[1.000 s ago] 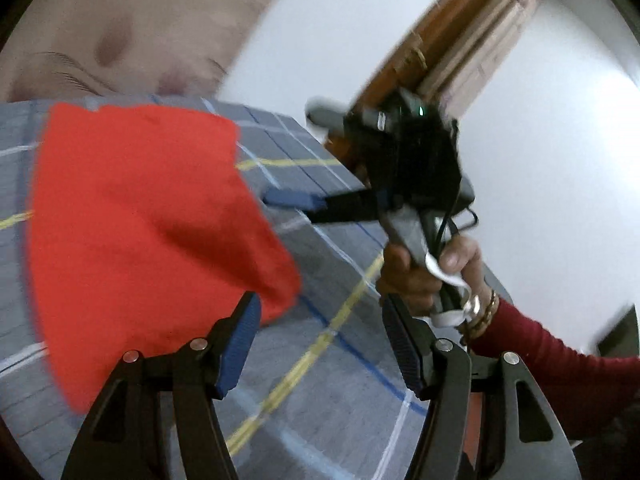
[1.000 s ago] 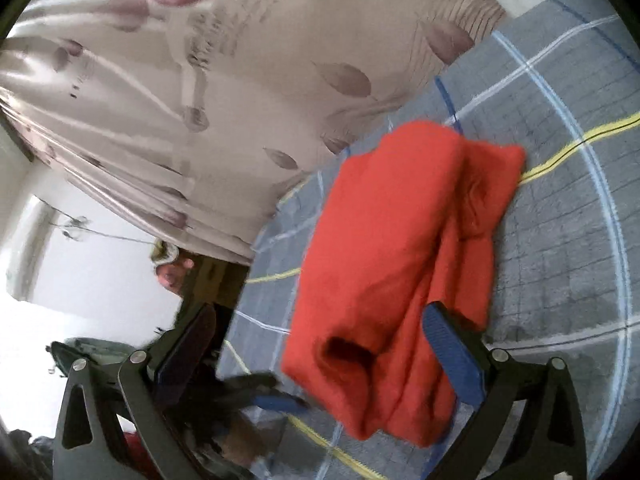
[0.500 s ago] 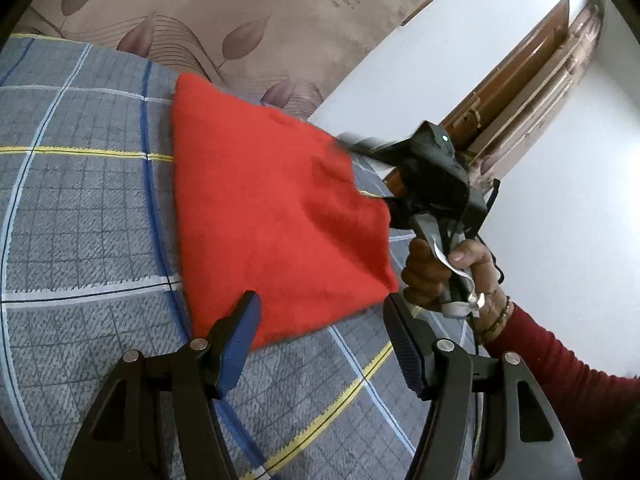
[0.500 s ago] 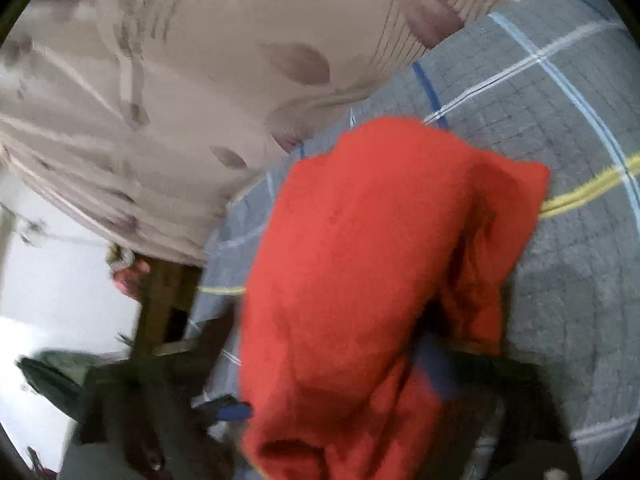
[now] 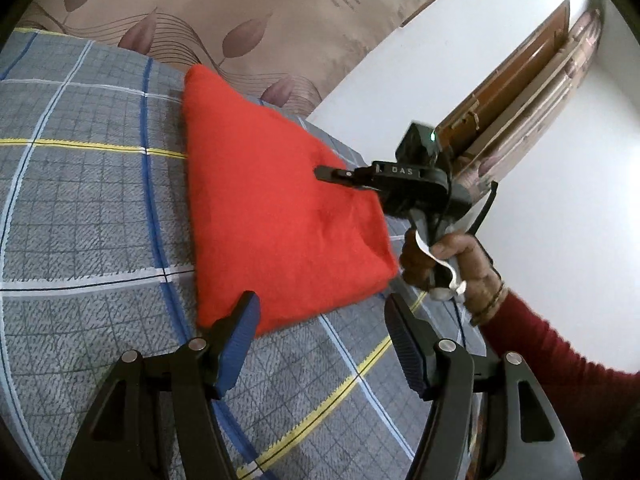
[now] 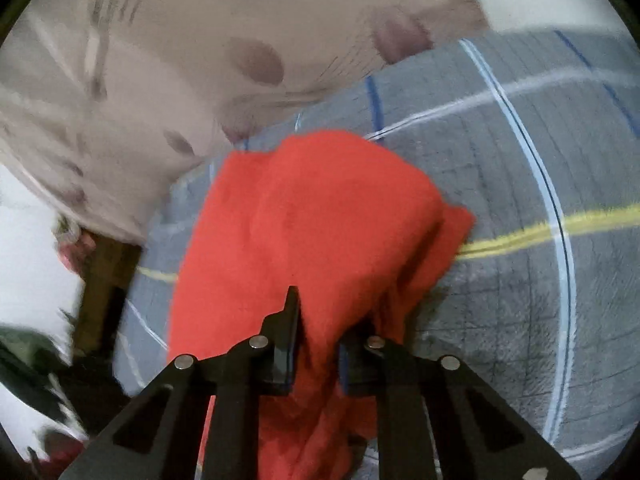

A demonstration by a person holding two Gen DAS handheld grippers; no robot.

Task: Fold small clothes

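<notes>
Left wrist view, garment: red fleece cloth (image 5: 280, 216) lies bunched on the grey plaid bedspread (image 5: 80, 220), near the leaf-print curtain (image 5: 240, 8).
Left gripper (image 5: 320, 320): jaws apart, empty, the cloth's near edge just ahead.
Right wrist view, right gripper (image 6: 316, 332): jaws closing, a fold of the cloth pinched between them.
Handling: looks soft, light and limp; likely sags, so take it by corners or hems.

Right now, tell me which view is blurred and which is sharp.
Left wrist view: sharp, though the fisheye bends the blanket's stripes; the red cloth is crisp. Right wrist view: smeared by motion, curtain streaked, cloth edges soft, only the right tongs fairly clear.
</notes>
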